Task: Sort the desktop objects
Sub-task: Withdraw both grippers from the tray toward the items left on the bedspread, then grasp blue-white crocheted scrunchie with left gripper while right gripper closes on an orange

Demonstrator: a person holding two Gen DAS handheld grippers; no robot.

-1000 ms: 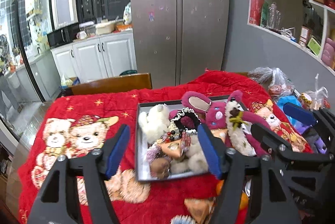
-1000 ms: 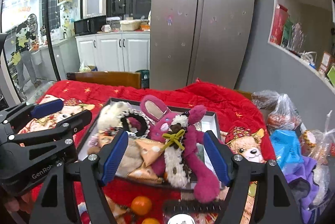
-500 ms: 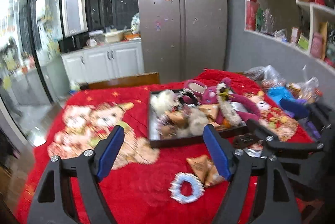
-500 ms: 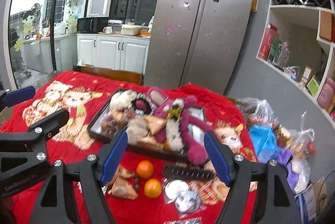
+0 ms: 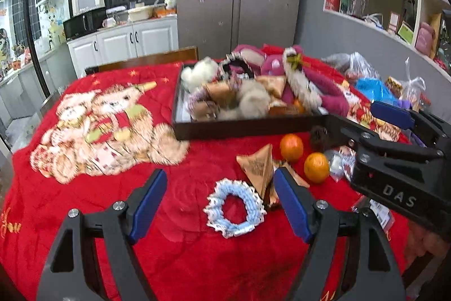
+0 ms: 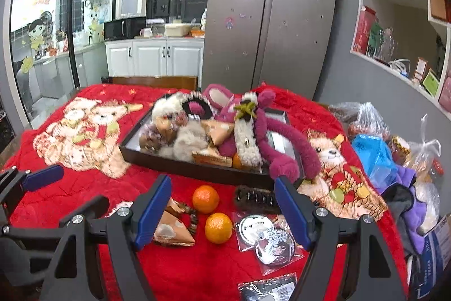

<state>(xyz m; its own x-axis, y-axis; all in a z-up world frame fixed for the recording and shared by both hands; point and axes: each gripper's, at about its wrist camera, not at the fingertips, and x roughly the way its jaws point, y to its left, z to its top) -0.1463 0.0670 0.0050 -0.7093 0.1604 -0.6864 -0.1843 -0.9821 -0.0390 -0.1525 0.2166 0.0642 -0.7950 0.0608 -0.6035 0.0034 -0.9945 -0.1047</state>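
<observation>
Between picks, both wide and empty: left hand-held gripper (image 5: 218,203) poised over blue scrunchie (image 5: 235,208), right hand-held gripper (image 6: 222,209) over oranges (image 6: 218,227); next, lowering, closing, carrying to tray (image 6: 197,170).

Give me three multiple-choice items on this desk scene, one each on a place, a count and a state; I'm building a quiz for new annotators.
1. Where does the light blue scrunchie lie?
A. inside the dark tray
B. on the red blanket, in front of the tray
C. on the wall shelf

2. How many oranges lie loose on the blanket in front of the tray?
A. one
B. two
C. four

3. How do the left gripper's fingers stand?
A. spread apart, gripping nothing
B. clamped on an orange
C. shut on the scrunchie

Answers:
1 B: the scrunchie rests on the red blanket, on the near side of the dark tray.
2 B: two oranges sit side by side.
3 A: both blue pads stand wide, the scrunchie lying untouched between them.
</observation>
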